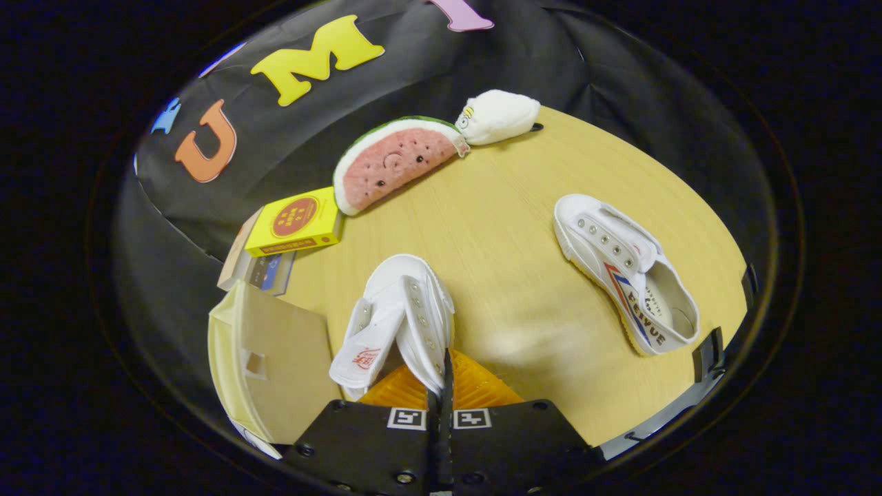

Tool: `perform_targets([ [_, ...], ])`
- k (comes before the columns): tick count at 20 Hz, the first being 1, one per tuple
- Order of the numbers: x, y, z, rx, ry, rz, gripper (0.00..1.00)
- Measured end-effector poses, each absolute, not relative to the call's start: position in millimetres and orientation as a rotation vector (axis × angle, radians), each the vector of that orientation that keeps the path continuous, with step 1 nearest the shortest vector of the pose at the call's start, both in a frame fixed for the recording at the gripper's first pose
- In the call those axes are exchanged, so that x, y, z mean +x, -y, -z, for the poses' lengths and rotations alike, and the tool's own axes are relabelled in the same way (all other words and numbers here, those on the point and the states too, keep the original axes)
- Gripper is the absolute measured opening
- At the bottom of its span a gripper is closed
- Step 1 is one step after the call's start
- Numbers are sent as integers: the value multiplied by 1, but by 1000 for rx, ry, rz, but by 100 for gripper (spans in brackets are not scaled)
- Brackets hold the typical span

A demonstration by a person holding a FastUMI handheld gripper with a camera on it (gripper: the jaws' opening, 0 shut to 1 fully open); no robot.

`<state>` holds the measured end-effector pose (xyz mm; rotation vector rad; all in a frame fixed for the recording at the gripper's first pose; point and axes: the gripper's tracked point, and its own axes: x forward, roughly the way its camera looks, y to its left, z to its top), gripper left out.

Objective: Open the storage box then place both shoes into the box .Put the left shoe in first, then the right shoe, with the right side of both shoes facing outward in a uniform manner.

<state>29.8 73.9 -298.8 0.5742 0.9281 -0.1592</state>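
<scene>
My gripper point(441, 386) is shut on a white canvas shoe point(403, 310), pinching the side of its upper near the eyelets. That shoe hangs off the table, toe pointing away, its tongue flopped to the left. A second white shoe point(623, 272) with red and blue stripes lies on its sole on the wooden table point(496, 227), off to the right beyond the fingers. The storage box point(272, 358) stands to the left of the held shoe, its pale lid or wall raised and a small square cut-out showing; its inside is hidden.
At the back of the table lie a watermelon-slice plush point(396, 162) and a white plush point(497, 117). A yellow box point(296, 222) rests on a stack of books point(265, 270) just behind the storage box. The table's right edge runs close to the second shoe.
</scene>
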Motion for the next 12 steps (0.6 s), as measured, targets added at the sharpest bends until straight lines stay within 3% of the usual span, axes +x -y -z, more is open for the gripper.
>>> perform_targets([
  [7,39,-163,196,630,-847,102,0],
  [12,54,-249,169,634,-820,29,0],
])
